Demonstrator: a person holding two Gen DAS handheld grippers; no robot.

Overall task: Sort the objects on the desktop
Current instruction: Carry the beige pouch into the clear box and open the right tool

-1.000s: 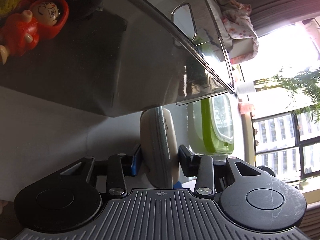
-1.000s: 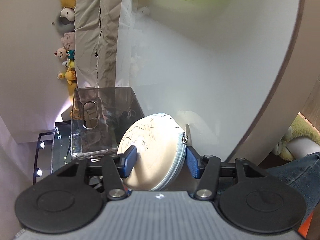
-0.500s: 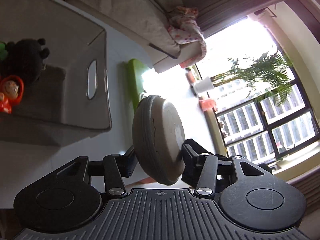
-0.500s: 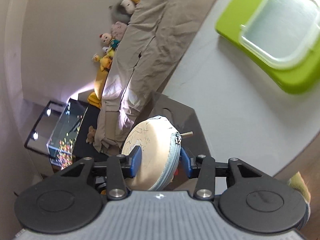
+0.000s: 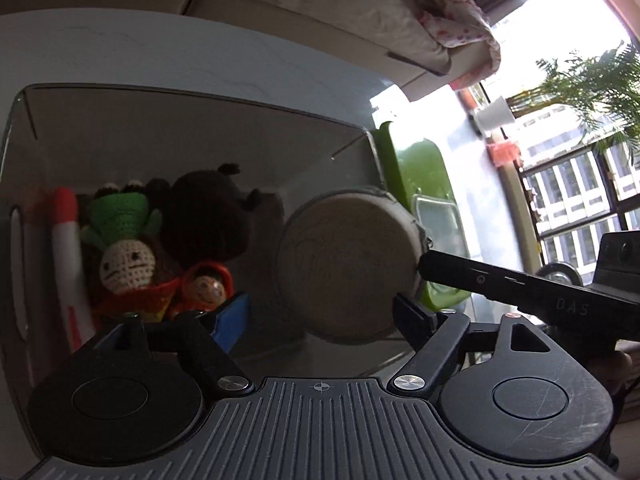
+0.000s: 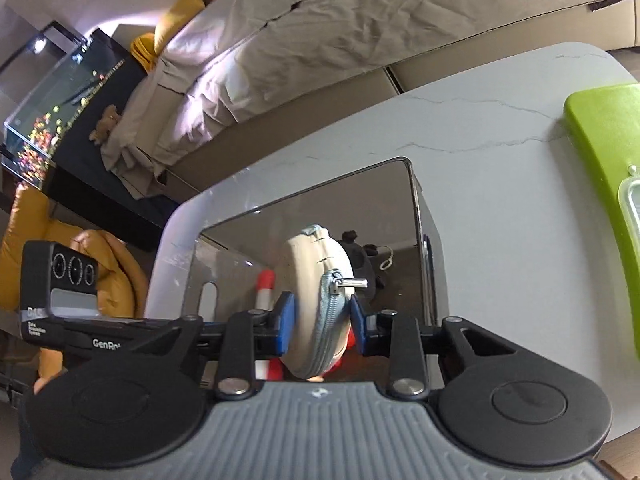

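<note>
A round beige zip pouch (image 6: pixel 316 280) hangs upright over a clear plastic bin (image 6: pixel 416 200), and my right gripper (image 6: pixel 322 328) is shut on its two flat faces. In the left wrist view the pouch (image 5: pixel 348 268) stands between the spread fingers of my left gripper (image 5: pixel 320 316). Those jaws are opening, and their pads are off the pouch. One of the right gripper's fingers (image 5: pixel 460 272) reaches the pouch's right edge. The bin (image 5: pixel 200 96) holds a crocheted green-and-white doll (image 5: pixel 124 248), a dark plush (image 5: pixel 208 216), a red hooded figure (image 5: pixel 208 284) and a red-and-white tube (image 5: pixel 66 240).
A green container with a clear lid (image 6: pixel 600 160) lies right of the bin on the white marble table (image 6: pixel 500 128). Beyond the table's far edge is a sofa under a beige cover (image 6: pixel 320 32). An aquarium (image 6: pixel 48 100) stands far left.
The left jaws have let go of the pouch and spread wide. The right jaws have closed on it. Both hands rose, and the views now look down into the bin.
</note>
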